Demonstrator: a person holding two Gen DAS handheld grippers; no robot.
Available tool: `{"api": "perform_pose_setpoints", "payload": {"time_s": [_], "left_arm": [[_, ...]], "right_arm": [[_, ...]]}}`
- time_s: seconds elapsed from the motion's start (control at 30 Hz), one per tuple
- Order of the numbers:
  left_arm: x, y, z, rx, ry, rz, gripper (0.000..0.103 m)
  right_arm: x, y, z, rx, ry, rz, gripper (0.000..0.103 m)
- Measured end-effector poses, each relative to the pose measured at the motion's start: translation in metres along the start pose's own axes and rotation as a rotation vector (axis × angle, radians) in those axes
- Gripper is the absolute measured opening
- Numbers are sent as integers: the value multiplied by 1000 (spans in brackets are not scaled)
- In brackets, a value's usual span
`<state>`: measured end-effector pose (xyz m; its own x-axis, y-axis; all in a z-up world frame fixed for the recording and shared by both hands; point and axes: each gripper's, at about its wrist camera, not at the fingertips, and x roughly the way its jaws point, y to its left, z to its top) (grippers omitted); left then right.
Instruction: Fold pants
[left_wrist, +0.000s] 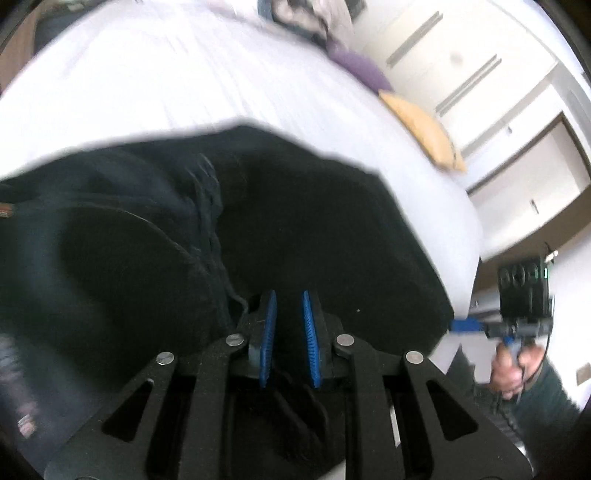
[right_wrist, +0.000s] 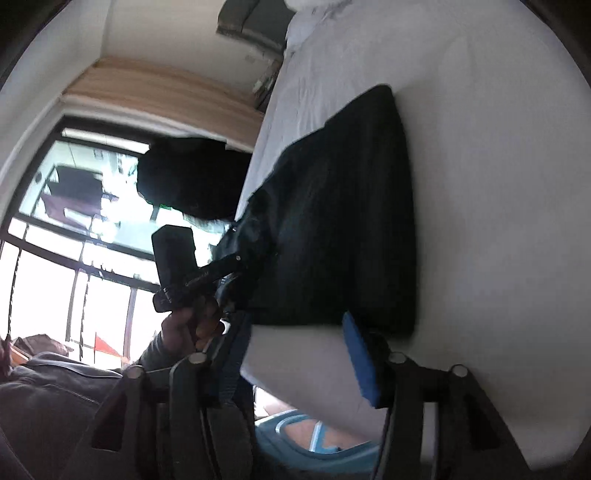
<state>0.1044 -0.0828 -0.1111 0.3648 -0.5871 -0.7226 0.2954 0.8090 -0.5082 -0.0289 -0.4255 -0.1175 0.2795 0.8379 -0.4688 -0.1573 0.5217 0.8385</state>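
Pants (left_wrist: 295, 221) lie partly folded at the bed (left_wrist: 184, 74) edge; your left hand-held gripper (left_wrist: 290, 339) pinches dark cloth, right hand-held gripper (right_wrist: 295, 365) spread, empty. More folding likely remains.

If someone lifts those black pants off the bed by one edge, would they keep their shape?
Probably not. The black pants lie in soft creases with a loose drawstring, so they would likely droop. The thick-looking fabric seems unlikely to slip on the white sheet.

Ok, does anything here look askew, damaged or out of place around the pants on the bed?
Only small things: the black pants overhang the bed edge near the left gripper, and their drawstring trails loose. No damage shows.
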Motion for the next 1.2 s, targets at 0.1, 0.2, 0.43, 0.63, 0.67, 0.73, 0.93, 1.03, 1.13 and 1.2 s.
{"api": "perform_pose_setpoints", "payload": {"time_s": [0.1, 0.2, 0.43, 0.63, 0.67, 0.73, 0.93, 1.03, 1.13, 1.2], "left_arm": [[-61, 8, -8, -20, -132, 29, 15], [-119, 39, -28, -137, -217, 90, 15], [-203, 131, -118, -614, -435, 159, 76], [-190, 163, -142, -819, -421, 32, 81], [-186, 164, -142, -825, -413, 11, 81], [-177, 170, -143, -837, -405, -17, 81], [-153, 177, -140, -870, -442, -80, 77], [-144, 188, -136, -912, -455, -102, 66], [-138, 196, -136, -949, -455, -107, 46], [-132, 200, -135, -961, -442, -111, 30]], "right_arm": [[-11, 26, -19, -14, -98, 62, 64], [2, 56, -16, -54, -152, 135, 64], [72, 105, 26, -113, -122, 270, 65], [124, 127, 32, -87, -95, 320, 65], [129, 131, 28, -91, -92, 329, 65], [135, 135, 22, -93, -82, 341, 65], [138, 126, 16, -69, -47, 331, 65], [136, 122, 16, -61, -43, 328, 65], [139, 119, 17, -52, -32, 313, 65], [141, 115, 17, -42, -29, 300, 65]]}}
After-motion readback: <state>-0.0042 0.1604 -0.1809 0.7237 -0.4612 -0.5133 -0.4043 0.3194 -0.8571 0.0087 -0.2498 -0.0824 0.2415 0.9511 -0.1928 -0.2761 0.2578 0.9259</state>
